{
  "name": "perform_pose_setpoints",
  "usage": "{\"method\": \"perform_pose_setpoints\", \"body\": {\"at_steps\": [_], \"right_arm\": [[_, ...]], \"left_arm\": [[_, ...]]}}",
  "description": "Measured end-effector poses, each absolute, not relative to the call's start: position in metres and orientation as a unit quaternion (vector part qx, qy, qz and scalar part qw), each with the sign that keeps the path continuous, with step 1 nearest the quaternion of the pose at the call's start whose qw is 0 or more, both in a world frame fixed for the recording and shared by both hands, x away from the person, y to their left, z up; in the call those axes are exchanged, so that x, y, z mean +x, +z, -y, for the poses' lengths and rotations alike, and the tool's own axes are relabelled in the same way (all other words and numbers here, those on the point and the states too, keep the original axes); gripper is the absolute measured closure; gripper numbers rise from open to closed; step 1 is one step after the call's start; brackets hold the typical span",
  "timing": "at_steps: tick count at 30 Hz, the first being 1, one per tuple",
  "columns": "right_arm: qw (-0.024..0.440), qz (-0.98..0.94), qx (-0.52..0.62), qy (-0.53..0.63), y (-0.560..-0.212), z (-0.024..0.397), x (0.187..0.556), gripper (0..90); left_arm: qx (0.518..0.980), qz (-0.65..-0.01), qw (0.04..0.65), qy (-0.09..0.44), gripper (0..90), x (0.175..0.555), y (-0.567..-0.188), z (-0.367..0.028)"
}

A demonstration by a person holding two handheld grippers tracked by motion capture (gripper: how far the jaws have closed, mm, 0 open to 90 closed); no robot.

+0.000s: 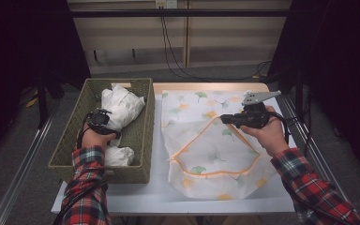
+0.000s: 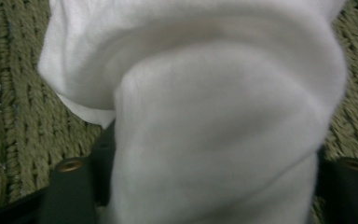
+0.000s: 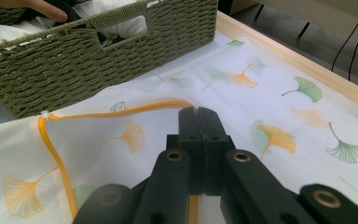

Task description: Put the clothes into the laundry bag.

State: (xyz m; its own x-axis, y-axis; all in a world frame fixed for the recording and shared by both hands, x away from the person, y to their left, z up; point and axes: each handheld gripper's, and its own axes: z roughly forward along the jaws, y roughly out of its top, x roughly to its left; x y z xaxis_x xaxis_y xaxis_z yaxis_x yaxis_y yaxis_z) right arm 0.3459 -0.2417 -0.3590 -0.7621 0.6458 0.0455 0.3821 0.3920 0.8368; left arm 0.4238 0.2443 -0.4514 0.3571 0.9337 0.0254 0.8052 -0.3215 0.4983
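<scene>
Woven olive basket (image 1: 140,136) walling soft white cloth (image 2: 223,116) between left gripper (image 1: 104,120) jaws, grip unclear; right gripper (image 3: 197,122) pinching bag's orange edge (image 3: 121,110).

One woven basket (image 1: 70,140) — two white cloths (image 1: 119,105) inside — one leaf-printed bag (image 1: 201,154), two grippers (image 1: 101,117), one worktop (image 1: 136,197).

From my remote seat I see a white surface (image 1: 136,197) edged in pale wood, grey floor (image 1: 14,140) around it, metal rails (image 1: 18,173) at both sides, dark curtains (image 1: 23,42) flanking a light wall panel (image 1: 126,37), and black cables (image 1: 168,47) hanging down it.
</scene>
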Motion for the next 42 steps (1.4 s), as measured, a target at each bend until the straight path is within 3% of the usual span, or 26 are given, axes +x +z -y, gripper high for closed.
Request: {"method": "perform_pose_setpoints", "body": {"at_steps": [3, 8, 25, 42], "right_arm": [[0.145, -0.821, 0.315, 0.454, -0.361, 0.242, 0.345, 90.0], [0.142, -0.822, 0.320, 0.450, -0.363, 0.244, 0.345, 90.0], [0.147, -0.812, 0.333, 0.456, -0.363, 0.253, 0.346, 90.0], [0.150, -0.806, 0.344, 0.457, -0.364, 0.259, 0.347, 90.0]], "left_arm": [[0.791, -0.554, 0.209, 0.154, 48.4, 0.422, -0.449, -0.245], [0.793, -0.550, 0.206, 0.162, 52.5, 0.420, -0.444, -0.241], [0.761, -0.545, 0.320, 0.145, 55.1, 0.417, -0.384, -0.228], [0.760, -0.523, 0.362, 0.129, 55.7, 0.416, -0.334, -0.219]]}}
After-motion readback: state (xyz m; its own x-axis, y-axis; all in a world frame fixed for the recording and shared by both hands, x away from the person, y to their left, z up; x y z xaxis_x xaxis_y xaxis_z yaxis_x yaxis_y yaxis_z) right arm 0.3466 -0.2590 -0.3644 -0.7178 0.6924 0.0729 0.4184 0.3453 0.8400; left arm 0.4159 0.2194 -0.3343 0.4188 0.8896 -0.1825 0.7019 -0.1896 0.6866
